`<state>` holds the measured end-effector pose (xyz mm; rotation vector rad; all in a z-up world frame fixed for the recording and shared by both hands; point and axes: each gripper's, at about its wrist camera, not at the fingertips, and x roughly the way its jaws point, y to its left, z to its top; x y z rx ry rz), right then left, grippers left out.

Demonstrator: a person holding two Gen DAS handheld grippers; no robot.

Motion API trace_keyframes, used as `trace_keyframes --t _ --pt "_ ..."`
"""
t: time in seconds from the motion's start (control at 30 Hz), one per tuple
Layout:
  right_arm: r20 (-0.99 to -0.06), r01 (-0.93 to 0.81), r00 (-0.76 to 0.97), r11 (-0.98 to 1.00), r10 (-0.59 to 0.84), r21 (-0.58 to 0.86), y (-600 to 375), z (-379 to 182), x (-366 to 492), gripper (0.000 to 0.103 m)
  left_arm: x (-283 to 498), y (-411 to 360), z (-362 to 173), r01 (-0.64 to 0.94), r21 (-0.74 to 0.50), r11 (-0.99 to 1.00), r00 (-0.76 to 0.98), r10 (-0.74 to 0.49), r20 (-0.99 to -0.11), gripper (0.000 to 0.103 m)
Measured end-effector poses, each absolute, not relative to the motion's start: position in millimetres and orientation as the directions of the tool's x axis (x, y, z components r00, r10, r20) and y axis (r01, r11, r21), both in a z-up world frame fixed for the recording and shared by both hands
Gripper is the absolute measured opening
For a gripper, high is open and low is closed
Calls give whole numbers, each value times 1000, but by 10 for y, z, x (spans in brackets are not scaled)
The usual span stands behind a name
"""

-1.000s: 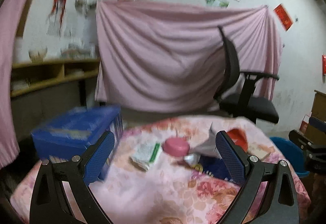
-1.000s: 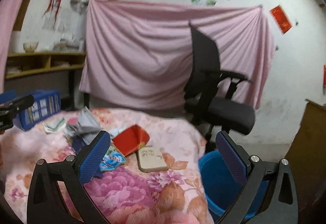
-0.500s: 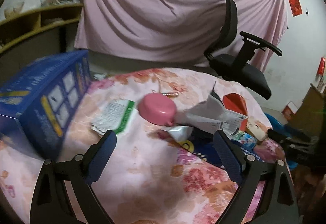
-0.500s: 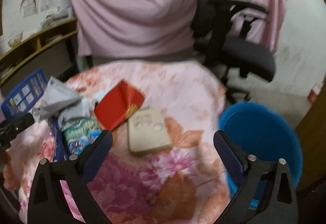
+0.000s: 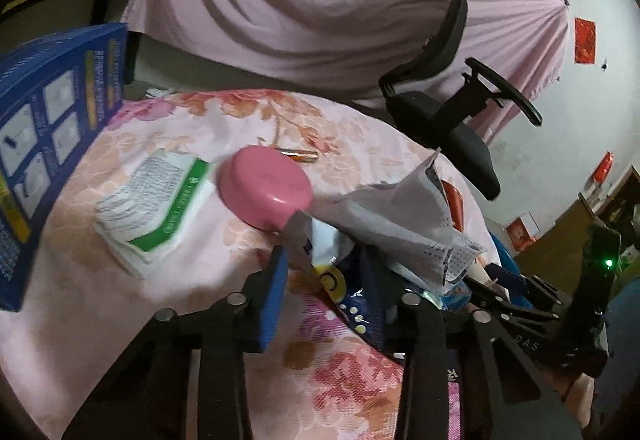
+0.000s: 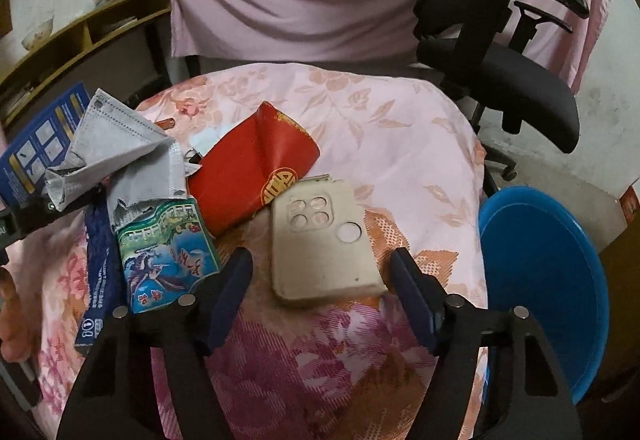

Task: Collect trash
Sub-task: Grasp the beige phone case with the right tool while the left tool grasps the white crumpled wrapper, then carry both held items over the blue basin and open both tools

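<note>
Left gripper (image 5: 326,280) lowered over a heap of litter on the counter (image 5: 168,288), which is draped in a pink floral cloth; its fingers (image 5: 272,298) are closing around the crumpled wrappers (image 5: 332,272) at the near edge of the heap, and whether the pads already press on them cannot be told. A grey face mask (image 5: 404,215) lies on top of the heap, a pink lid (image 5: 266,191) just beside it, a green-and-white packet (image 5: 156,207) farther left, and a blue box (image 5: 48,143) at the counter's left edge. Right gripper (image 6: 320,280), also closing, with fingers (image 6: 230,292) set either side of the near end of a beige phone case (image 6: 320,244), not yet gripping it. The case overlaps a red envelope (image 6: 256,167); a torn cigarette pack (image 6: 168,248) lies to its left. A blue bin (image 6: 540,268) stands beside the counter's right edge.
</note>
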<state>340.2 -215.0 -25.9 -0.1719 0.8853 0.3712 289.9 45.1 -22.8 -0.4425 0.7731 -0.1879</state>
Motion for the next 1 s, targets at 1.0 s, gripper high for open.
trace_keyframes --t 1.0 --pt "-568 -388 717 908 404 156 -2617 102 2788 53 2020 -435 460 206 -128 970 852 -242 -464 7"
